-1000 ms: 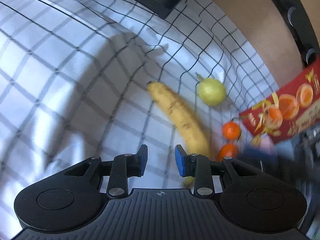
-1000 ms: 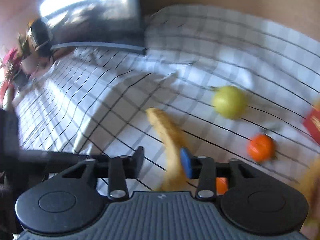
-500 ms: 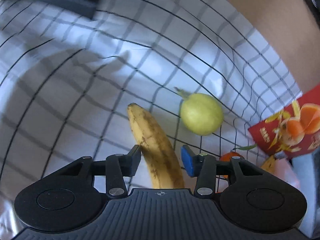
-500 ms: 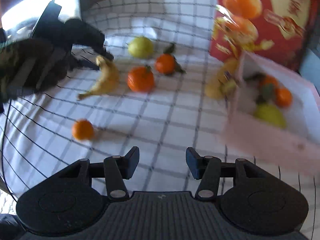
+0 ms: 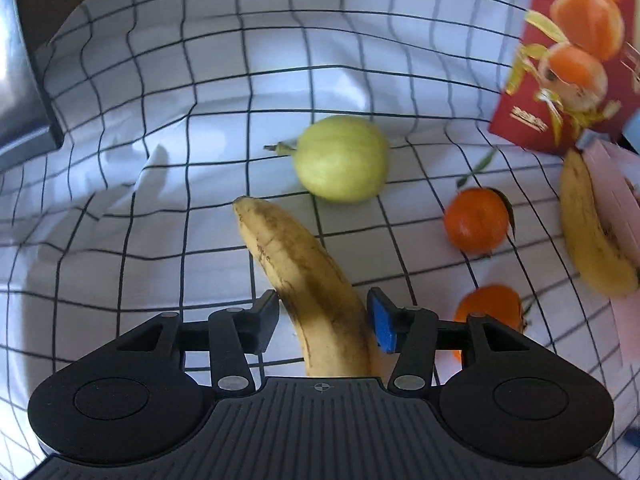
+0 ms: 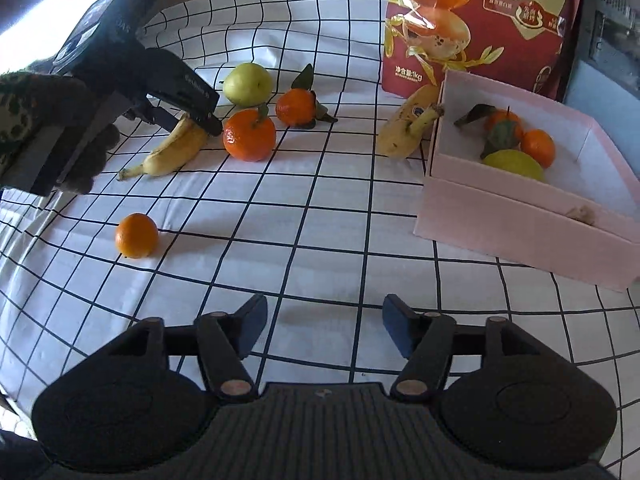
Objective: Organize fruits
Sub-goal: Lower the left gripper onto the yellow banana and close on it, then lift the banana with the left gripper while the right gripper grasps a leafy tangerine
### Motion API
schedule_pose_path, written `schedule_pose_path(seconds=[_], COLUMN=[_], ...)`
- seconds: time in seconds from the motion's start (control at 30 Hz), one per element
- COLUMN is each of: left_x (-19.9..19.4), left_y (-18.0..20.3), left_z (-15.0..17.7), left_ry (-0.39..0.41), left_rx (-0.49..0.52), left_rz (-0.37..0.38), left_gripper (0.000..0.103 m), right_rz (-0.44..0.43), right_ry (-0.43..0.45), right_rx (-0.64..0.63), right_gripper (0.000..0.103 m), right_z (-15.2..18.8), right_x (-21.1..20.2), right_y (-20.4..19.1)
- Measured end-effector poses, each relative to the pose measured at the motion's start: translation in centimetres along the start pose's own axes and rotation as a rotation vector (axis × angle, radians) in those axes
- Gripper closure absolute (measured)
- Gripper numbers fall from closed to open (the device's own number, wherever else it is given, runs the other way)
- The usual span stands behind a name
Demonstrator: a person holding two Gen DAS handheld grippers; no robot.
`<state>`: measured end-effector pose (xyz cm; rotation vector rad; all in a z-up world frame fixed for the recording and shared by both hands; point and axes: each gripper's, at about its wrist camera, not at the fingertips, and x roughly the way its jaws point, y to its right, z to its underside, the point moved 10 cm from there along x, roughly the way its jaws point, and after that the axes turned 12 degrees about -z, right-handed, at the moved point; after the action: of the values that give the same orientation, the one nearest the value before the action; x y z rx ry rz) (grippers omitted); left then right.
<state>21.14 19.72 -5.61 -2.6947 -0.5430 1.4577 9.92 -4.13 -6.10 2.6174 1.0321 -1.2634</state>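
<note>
Fruits lie scattered over the checked cloth on the desk, and the left hand-held gripper (image 5: 322,318) sits right over the nearest one: a spotted banana (image 5: 308,280) lying between its fingers. Those jaws have just been opening, they stand wide, and the pads look clear of the peel on both sides, so I judge this a line-up for a pick, nothing gripped yet. Straddling the banana's thick middle makes sense; a bite there should keep it from swinging.

The right hand-held gripper (image 6: 324,328) hovers over bare cloth near the front edge, its jaws also just opening, roughly half spread, nothing between them. It looks free for the next fruit, perhaps the small mandarin (image 6: 136,235) lying alone toward the left edge.

Further back, two leafy mandarins (image 6: 249,134) and a pale green pear (image 6: 247,84) cluster beside the banana. Toward the right edge sits the pink box (image 6: 520,216), already holding a pear and mandarins, apparently the collection spot. A second banana (image 6: 406,128) leans against its outer wall. A red printed bag (image 6: 480,20) stands at the back.
</note>
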Motion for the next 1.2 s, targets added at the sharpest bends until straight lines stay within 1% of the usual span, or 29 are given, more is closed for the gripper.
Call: schedule_pose_path(seconds=[0.1,0.2,0.3,0.37,0.4,0.43,0.5,0.57,0.67,0.73,0.83,0.9,1.2], left_x=[-0.8,-1.8,-1.9,-1.5,-1.1,-1.0,-0.7,-0.4,-0.3,-0.3,-0.4,-0.5,-0.5], left_y=[-0.4,-1.8,-2.8,-2.7,-2.5,-2.3,-1.8,-1.7,-1.8,-1.8,-1.8,-1.7,-1.9], left_z=[0.6,2.0,2.5,2.6,2.5,2.3,2.0,1.8,1.7,1.8,1.9,2.0,1.8], left_ry=[0.023,0.034,0.044,0.029,0.015,0.025,0.039,0.026,0.005,0.009,0.006,0.012,0.013], left_rx=[0.029,0.059,0.050,0.034,0.032,0.039,0.072,0.069,0.061,0.065,0.027,0.035,0.029], left_rz=[0.020,0.046,0.079,0.097,0.090,0.075,0.048,0.052,0.064,0.054,0.037,0.027,0.040], left_gripper=[0.056,0.061,0.060,0.059,0.059,0.060,0.059,0.058,0.058,0.057,0.057,0.057,0.056], right_rz=[0.004,0.012,0.010,0.008,0.007,0.008,0.003,0.002,0.016,0.015,0.007,0.006,0.010], right_ry=[0.007,0.007,0.019,0.026,0.030,0.035,0.037,0.037,0.042,0.043,0.039,0.041,0.060], right_rx=[-0.009,-0.042,-0.044,-0.044,-0.047,-0.050,-0.055,-0.051,-0.039,-0.039,-0.042,-0.046,-0.048], right_gripper=[0.028,0.025,0.022,0.018,0.016,0.015,0.010,0.007,0.006,0.006,0.005,0.005,0.004], right_z=[0.1,0.3,0.3,0.4,0.4,0.4,0.4,0.4,0.5,0.6,0.6,0.6,0.6], right_x=[0.3,0.5,0.4,0.5,0.6,0.6,0.8,0.9,0.8,0.7,0.7,0.7,0.6], right_y=[-0.3,-0.7,-0.7,-0.8,-0.9,-0.9,-1.1,-1.1,-1.1,-1.0,-0.9,-1.0,-1.1])
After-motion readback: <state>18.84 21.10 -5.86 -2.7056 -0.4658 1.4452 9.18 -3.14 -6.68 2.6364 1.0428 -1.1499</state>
